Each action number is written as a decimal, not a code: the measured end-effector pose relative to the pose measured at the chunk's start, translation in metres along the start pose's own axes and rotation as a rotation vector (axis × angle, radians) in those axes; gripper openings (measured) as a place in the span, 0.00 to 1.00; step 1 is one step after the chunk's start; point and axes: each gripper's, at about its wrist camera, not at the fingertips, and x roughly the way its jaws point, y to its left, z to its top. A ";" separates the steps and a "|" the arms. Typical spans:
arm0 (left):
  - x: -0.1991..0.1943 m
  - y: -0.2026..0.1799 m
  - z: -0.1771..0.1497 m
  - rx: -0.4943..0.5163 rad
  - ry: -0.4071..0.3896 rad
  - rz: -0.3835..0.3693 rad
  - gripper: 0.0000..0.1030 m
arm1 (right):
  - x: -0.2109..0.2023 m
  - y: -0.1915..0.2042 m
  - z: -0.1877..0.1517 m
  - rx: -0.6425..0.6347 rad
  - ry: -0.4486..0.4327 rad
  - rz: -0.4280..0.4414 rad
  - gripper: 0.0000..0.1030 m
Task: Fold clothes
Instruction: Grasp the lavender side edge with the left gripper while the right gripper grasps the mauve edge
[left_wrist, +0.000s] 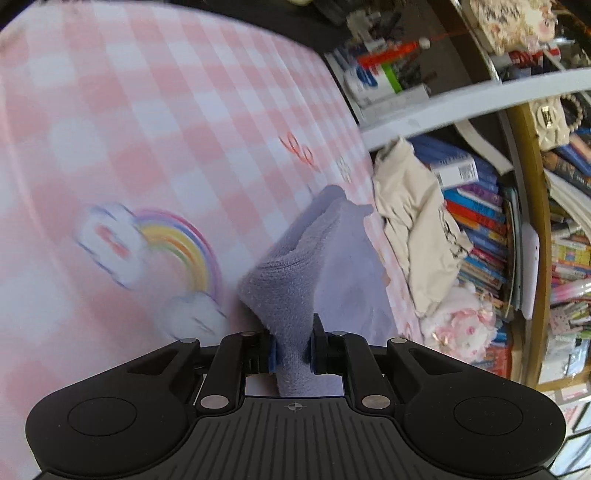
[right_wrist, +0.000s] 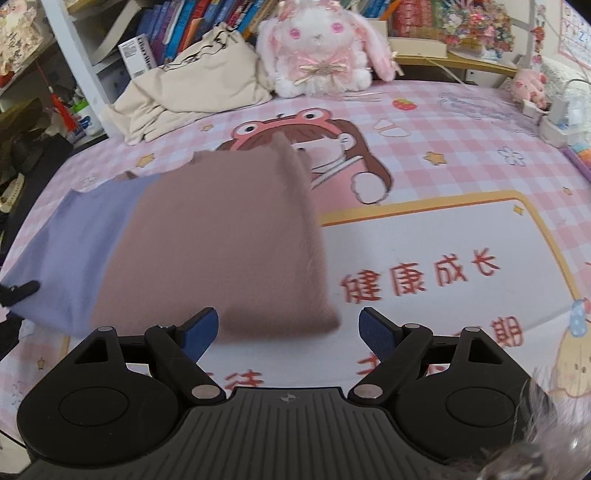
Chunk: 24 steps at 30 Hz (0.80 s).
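A fuzzy garment, lavender (right_wrist: 77, 251) on its left part and dusty pink-brown (right_wrist: 221, 240) on its right, lies on the pink checked cartoon bedsheet (right_wrist: 424, 229). My left gripper (left_wrist: 291, 350) is shut on the lavender fabric (left_wrist: 288, 273), which bunches up between the blue pads. It also shows as a black tip at the far left edge of the right wrist view (right_wrist: 18, 291). My right gripper (right_wrist: 288, 328) is open and empty, just in front of the brown part's near edge.
A cream garment (right_wrist: 192, 85) is heaped at the bed's far left, also seen in the left wrist view (left_wrist: 413, 225). A white and pink plush rabbit (right_wrist: 321, 48) sits at the far edge. Bookshelves (left_wrist: 480, 229) stand behind the bed.
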 end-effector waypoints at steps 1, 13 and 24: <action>-0.005 0.004 0.004 -0.001 -0.009 0.004 0.13 | 0.002 0.003 0.001 -0.008 0.002 0.009 0.79; -0.013 0.024 0.017 -0.004 -0.025 -0.015 0.19 | 0.019 0.026 0.010 -0.036 0.020 0.088 0.51; -0.014 0.031 0.014 -0.062 -0.049 -0.037 0.19 | 0.032 0.013 0.031 -0.012 0.014 0.092 0.44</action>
